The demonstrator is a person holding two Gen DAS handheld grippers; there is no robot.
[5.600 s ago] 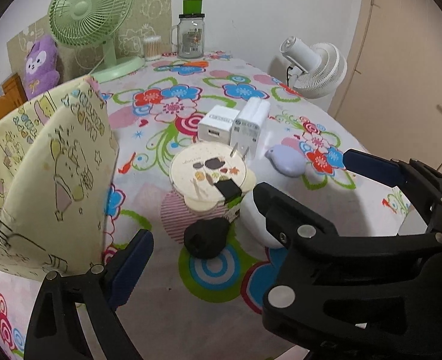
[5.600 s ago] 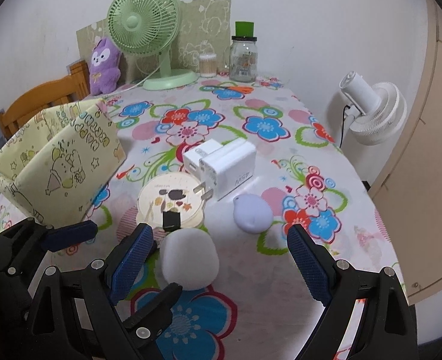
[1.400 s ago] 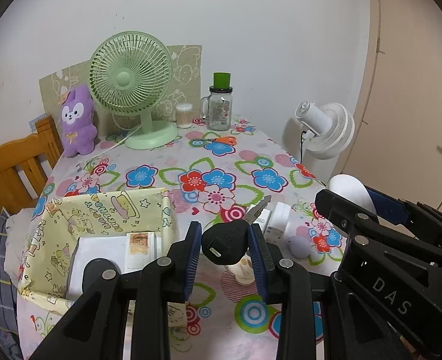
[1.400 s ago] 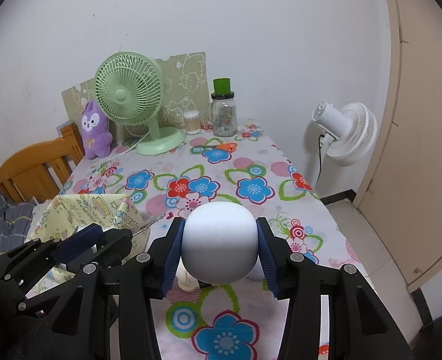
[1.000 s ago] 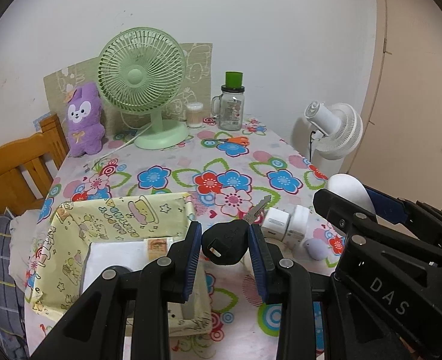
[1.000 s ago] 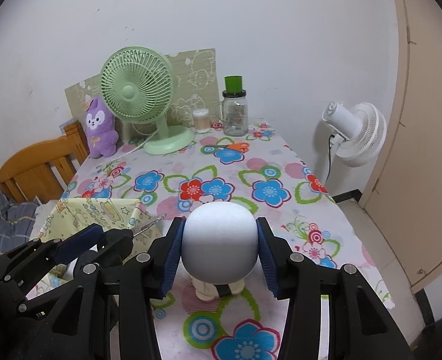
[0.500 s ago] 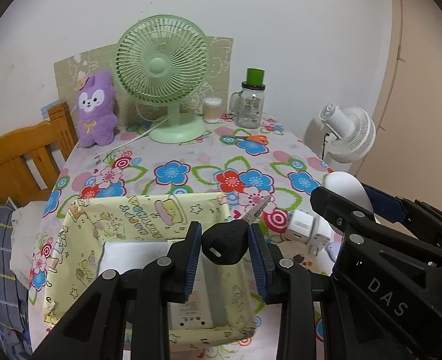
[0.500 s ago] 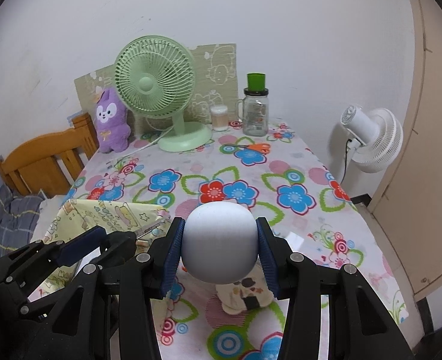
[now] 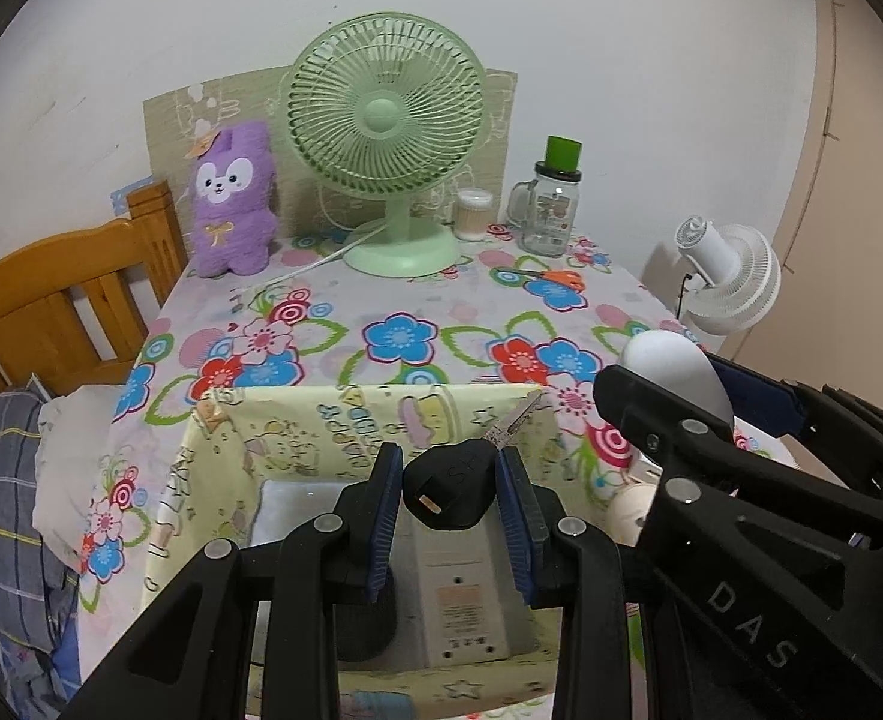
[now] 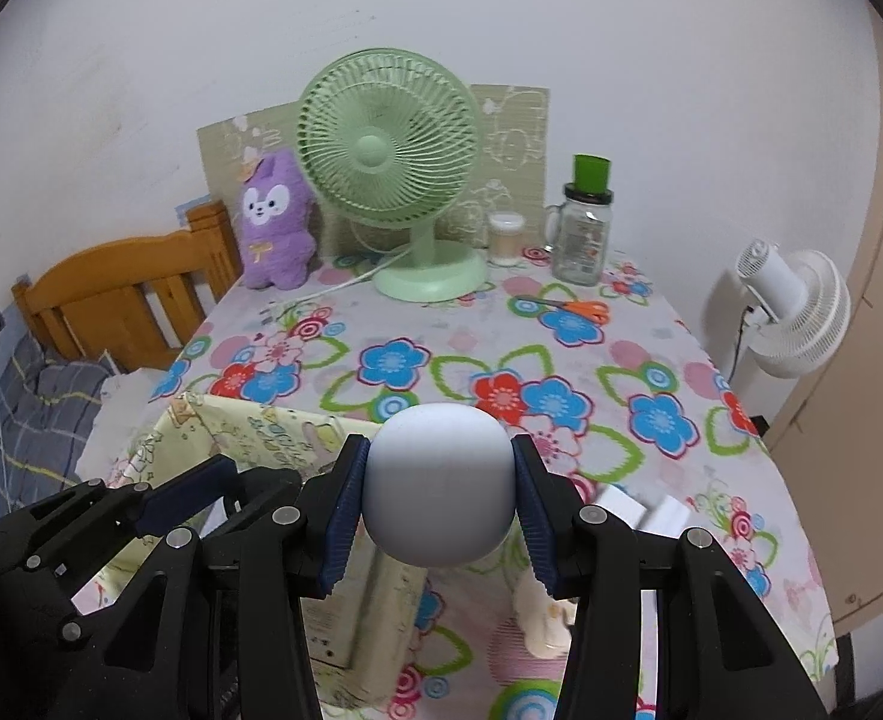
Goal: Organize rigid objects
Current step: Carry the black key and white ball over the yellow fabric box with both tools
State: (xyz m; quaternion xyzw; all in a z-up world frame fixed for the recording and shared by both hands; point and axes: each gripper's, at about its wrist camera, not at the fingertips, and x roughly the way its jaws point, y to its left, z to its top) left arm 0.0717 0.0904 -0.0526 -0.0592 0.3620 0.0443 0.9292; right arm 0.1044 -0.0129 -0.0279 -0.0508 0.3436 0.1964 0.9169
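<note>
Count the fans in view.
2. The green fan stands on the table at the back, beside the purple plush toy. The white fan stands off the table's right edge.

Black key (image 9: 450, 492), silver blade angled up-right, pinched between the left gripper (image 9: 448, 516) pads above the yellow cartoon-print box (image 9: 321, 420). White rounded case (image 10: 438, 483) clamped in the right gripper (image 10: 438, 498), held over the box's right edge

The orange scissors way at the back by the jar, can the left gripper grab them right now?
Probably not. The left gripper is shut on a black car key, so it has no free grip, and the orange-handled scissors lie far across the flowered table, beyond the yellow fabric box.
</note>
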